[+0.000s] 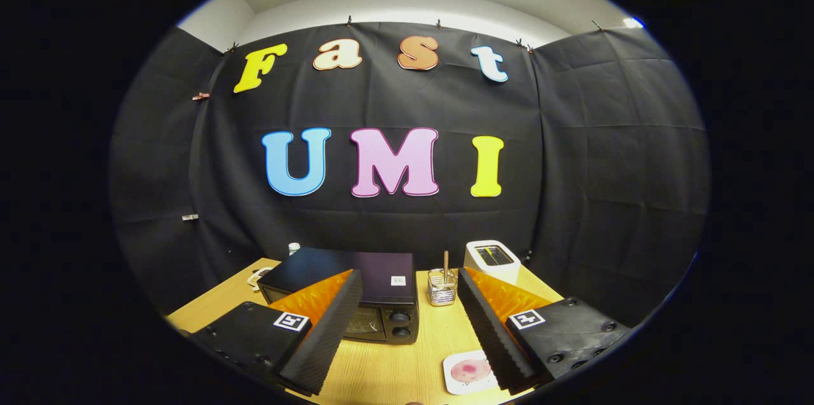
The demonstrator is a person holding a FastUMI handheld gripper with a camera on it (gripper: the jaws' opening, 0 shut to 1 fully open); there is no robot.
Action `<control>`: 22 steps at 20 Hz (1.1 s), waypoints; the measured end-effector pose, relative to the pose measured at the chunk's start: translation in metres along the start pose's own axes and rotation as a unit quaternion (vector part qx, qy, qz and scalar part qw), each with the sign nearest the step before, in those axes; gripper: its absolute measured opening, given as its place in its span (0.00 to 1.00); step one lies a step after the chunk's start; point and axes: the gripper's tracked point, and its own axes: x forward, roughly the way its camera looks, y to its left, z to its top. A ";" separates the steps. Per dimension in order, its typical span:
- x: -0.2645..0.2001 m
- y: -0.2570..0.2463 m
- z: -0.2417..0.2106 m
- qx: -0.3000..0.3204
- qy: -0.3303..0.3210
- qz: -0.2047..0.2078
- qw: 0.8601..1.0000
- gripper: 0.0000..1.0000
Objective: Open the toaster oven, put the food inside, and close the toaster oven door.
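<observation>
We look down on a wooden table [381,360] whose far edge runs along the black cloth wall, with its left edge slanting off at about eight o'clock from the fingers. The black toaster oven [356,290] is the biggest thing on it, at about eleven o'clock from the midpoint of our gripper [410,281], partly behind the left finger; its door appears shut and two knobs sit at its right front corner. At one o'clock, against the wall, stands a white pop-up toaster [491,259]. Closer in, at six o'clock and tucked against the right finger's inner edge, lies a white plate [455,383] carrying a pinkish piece of food [470,370]. At twelve o'clock, between the fingertips, is a small clear holder [442,289] with a stick upright in it. Our jaws stand wide apart, holding nothing, and bare tabletop runs between them from the oven front to the plate.
</observation>
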 end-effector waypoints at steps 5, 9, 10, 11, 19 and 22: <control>0.008 0.017 -0.009 0.001 0.012 0.013 1.000 0.98; 0.026 0.043 -0.030 0.011 0.043 0.025 0.999 0.98; 0.033 0.050 -0.036 0.012 0.049 0.026 0.998 0.98; 0.039 0.057 -0.042 0.014 0.057 0.028 0.998 0.98; 0.093 0.121 -0.095 0.015 0.113 0.032 0.993 0.99; 0.107 0.142 -0.116 0.010 0.127 0.027 0.991 0.99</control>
